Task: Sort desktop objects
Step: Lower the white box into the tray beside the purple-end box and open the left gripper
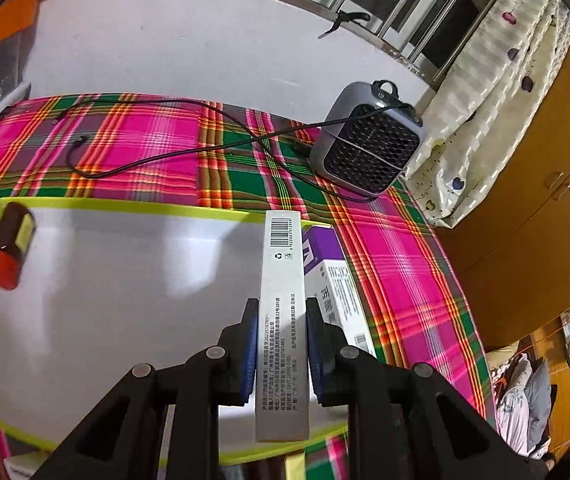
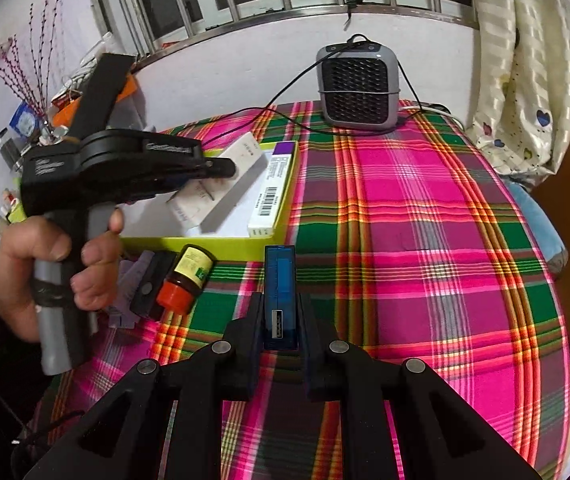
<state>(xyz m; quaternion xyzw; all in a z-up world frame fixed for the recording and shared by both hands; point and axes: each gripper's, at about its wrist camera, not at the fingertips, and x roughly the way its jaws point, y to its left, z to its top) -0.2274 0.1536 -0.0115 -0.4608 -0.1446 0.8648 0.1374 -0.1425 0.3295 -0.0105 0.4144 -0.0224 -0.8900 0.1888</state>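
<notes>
My left gripper (image 1: 283, 308) is shut on a long white box with a barcode (image 1: 283, 264), held above a white tray with a yellow-green rim (image 1: 125, 204). In the tray lie a brown bottle with a red cap (image 1: 9, 244) at the far left and a purple-and-white box (image 1: 325, 256) at the right. My right gripper (image 2: 281, 300) is shut on a blue USB device (image 2: 280, 276), just above the plaid cloth in front of the tray's rim (image 2: 205, 244). In the right wrist view, the left gripper (image 2: 225, 168) holds the white box (image 2: 245, 152) over the tray.
A grey fan heater (image 2: 359, 84) with a black cable stands at the back of the plaid table. On the cloth before the tray lie another red-capped brown bottle (image 2: 187, 280), a black item (image 2: 151, 284) and a purple item (image 2: 129, 292). A hand (image 2: 45, 264) grips the left tool.
</notes>
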